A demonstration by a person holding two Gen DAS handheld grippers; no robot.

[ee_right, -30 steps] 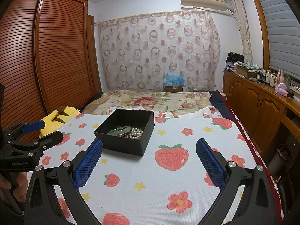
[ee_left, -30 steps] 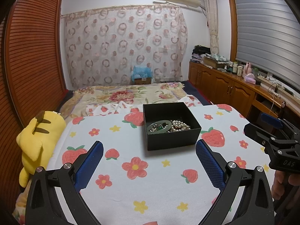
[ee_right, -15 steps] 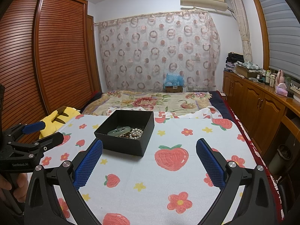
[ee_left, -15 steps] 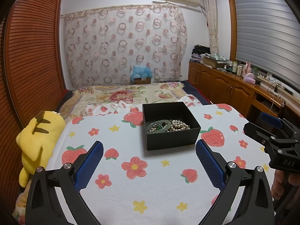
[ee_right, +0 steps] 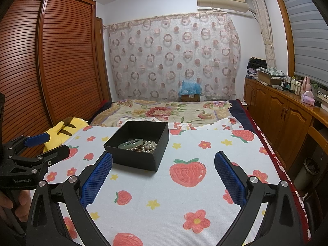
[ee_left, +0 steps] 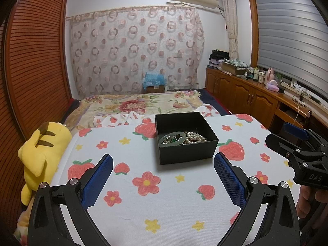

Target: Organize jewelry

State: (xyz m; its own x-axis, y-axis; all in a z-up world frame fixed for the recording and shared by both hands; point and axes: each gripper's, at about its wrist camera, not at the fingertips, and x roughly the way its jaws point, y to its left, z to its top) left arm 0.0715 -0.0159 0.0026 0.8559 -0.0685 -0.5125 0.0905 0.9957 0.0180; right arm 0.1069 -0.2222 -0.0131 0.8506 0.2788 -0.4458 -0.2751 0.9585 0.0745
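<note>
A black open box (ee_left: 185, 150) (ee_right: 135, 157) sits on a white cloth printed with strawberries and flowers (ee_left: 164, 205) (ee_right: 184, 205). Inside lie a pale green bangle (ee_left: 174, 138) (ee_right: 131, 142), a string of white pearls (ee_left: 195, 137) (ee_right: 149, 145) and some darker beads. My left gripper (ee_left: 163, 162) hovers open just short of the box, nothing between its blue pads. My right gripper (ee_right: 163, 162) is open too, with the box ahead and to its left. Each gripper shows at the edge of the other's view, held by a hand.
A yellow plush toy (ee_left: 43, 153) (ee_right: 63, 131) lies at the cloth's left edge beside a slatted wooden wardrobe (ee_right: 51, 71). A floral bedspread (ee_left: 139, 104) stretches beyond the box. Wooden cabinets (ee_right: 287, 119) with bottles line the right wall.
</note>
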